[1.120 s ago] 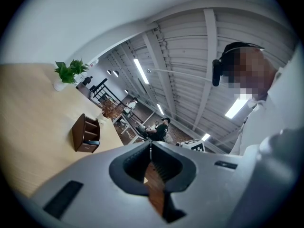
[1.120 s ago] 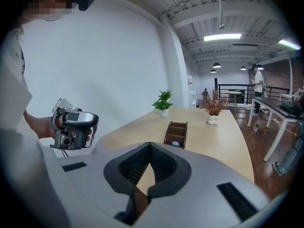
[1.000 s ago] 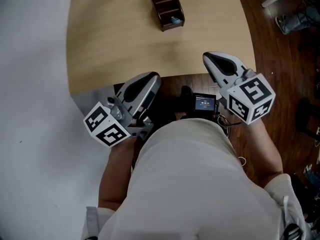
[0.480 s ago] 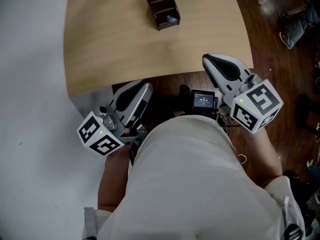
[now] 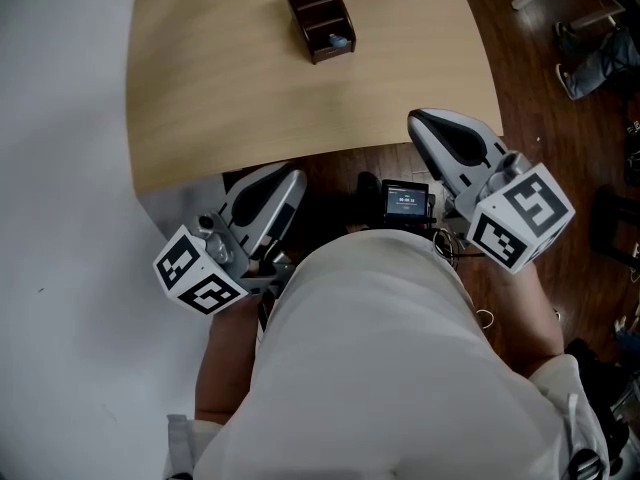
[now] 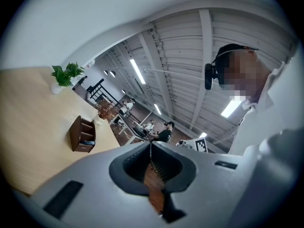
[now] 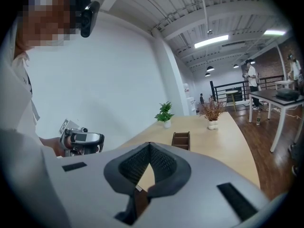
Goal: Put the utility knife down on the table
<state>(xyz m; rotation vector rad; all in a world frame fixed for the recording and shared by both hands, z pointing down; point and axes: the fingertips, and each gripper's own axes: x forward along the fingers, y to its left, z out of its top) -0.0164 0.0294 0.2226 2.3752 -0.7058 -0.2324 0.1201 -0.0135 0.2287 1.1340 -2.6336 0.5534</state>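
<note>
A dark brown desk organizer (image 5: 320, 20) stands on the light wooden table (image 5: 230, 98), far from both grippers. A small blue thing (image 5: 340, 40) lies in its near compartment; I cannot tell whether it is the utility knife. My left gripper (image 5: 290, 176) hovers just off the table's near edge, shut, with nothing between its jaws (image 6: 151, 144). My right gripper (image 5: 418, 120) reaches over the near right edge of the table, also shut and empty (image 7: 149, 144). The organizer (image 6: 81, 134) shows left of the left jaws and straight beyond the right jaws (image 7: 181, 140).
A green potted plant (image 7: 165, 113) and a vase of dry twigs (image 7: 212, 110) stand at the table's far end. A small lit screen (image 5: 406, 201) hangs at the person's chest. Dark wood floor (image 5: 560, 118) lies right of the table, with other tables and people beyond.
In the head view the left gripper has slid down and to the left, away from the table edge. The right gripper has shifted slightly right. Both stay shut and empty.
</note>
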